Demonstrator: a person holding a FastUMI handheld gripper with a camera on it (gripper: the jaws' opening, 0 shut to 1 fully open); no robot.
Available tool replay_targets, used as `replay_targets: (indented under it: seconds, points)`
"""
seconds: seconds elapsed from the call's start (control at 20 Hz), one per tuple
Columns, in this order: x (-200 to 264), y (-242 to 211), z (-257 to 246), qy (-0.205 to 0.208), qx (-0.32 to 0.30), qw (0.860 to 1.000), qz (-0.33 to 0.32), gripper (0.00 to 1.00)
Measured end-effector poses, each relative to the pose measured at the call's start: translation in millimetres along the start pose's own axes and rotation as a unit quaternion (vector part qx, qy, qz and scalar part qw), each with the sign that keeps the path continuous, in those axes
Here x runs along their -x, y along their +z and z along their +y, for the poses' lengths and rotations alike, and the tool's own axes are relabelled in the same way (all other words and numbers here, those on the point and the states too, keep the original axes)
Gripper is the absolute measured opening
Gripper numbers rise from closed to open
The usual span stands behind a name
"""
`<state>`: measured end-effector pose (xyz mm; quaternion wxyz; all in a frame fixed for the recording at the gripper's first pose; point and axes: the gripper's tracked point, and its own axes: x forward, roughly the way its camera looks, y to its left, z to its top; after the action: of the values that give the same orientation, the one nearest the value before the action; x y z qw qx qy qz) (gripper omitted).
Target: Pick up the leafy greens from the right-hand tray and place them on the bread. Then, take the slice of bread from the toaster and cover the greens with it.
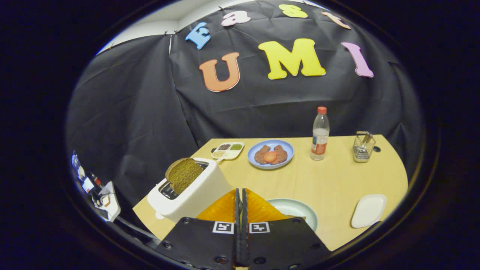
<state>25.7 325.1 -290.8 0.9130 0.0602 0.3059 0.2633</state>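
My gripper (240, 192) is held above the near edge of the table, its two orange fingers (225, 208) pressed flat together and nothing visible between them. To their left stands a white toaster (195, 195) with a brown slice of bread (183, 173) sticking up out of its slot, tilted. Just beyond and right of the fingers lies a pale green plate (300, 210), and the fingers hide most of it. Further right, near the table's edge, a white rectangular tray (369, 210) lies with a bare top.
At the back of the wooden table (337, 176) are a blue plate (287, 148) holding brown patties and an orange round, a small compartment dish (228, 150), a plastic bottle (320, 135) with a red cap, and a wire holder (363, 147).
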Motion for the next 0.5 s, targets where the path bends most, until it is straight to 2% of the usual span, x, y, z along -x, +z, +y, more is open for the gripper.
replay_targets:
  seconds: [0.2, 0.5]
  points:
    - [-22, -22, -18, -0.028, -0.028, 0.999, 0.023, 0.00]
    - [-40, -27, -65, -0.074, -0.010, 0.997, 0.024, 0.00]
